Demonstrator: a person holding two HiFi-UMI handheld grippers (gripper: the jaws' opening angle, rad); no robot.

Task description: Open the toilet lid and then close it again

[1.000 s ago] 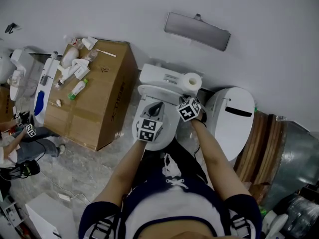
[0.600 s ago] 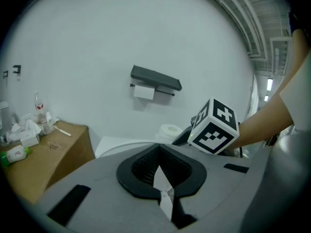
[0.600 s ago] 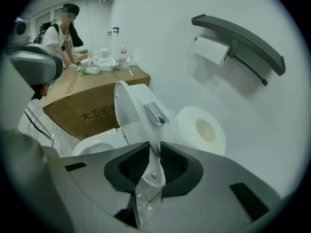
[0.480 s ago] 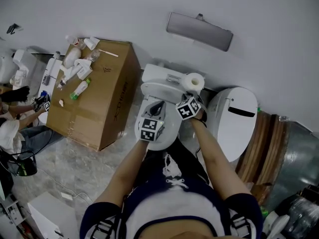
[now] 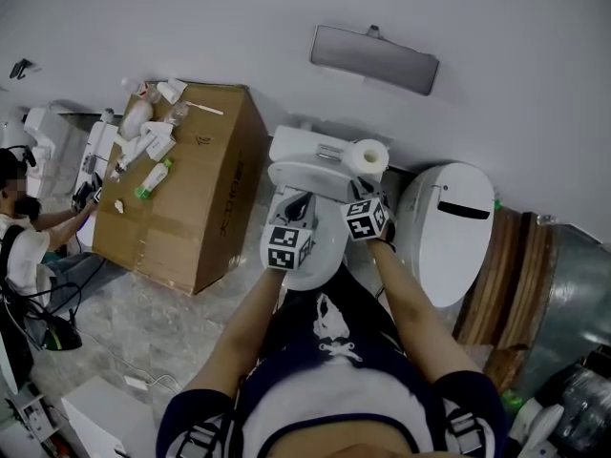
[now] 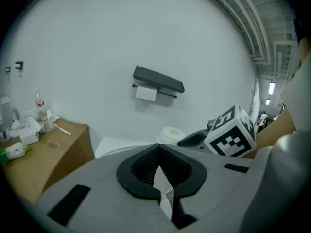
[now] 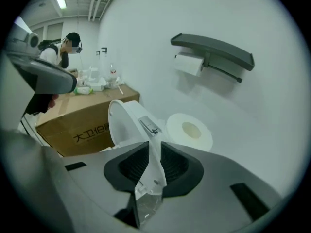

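- Far left, a cardboard box (image 5: 191,198) stands against the wall with bottles (image 5: 143,146) strewn on top. It is well apart from the work and plays no part in it.
- Next, the left gripper (image 6: 159,145) hangs over the middle of the toilet lid (image 7: 151,174), fingers together with nothing between them. I judge it waits there as a steadier or pusher, not as a holder.
- Straight ahead of the person, the lid is hinged at the tank (image 5: 305,146), and its thin white rim runs between the right fingers. How far it is tilted up I cannot tell.
- At the lid's right side, the right gripper (image 7: 155,144) has its fingers clamped on that rim. They have just been opening a little, with the rim between them. A side grip probably gives leverage about the hinge while keeping the arm out of the lid's path.
- A toilet roll (image 5: 368,156) sits on the tank's right end, just beyond that gripper. A lid swung fully back might come near it.
- A white bin (image 5: 444,232) stands farthest right, beside the toilet.
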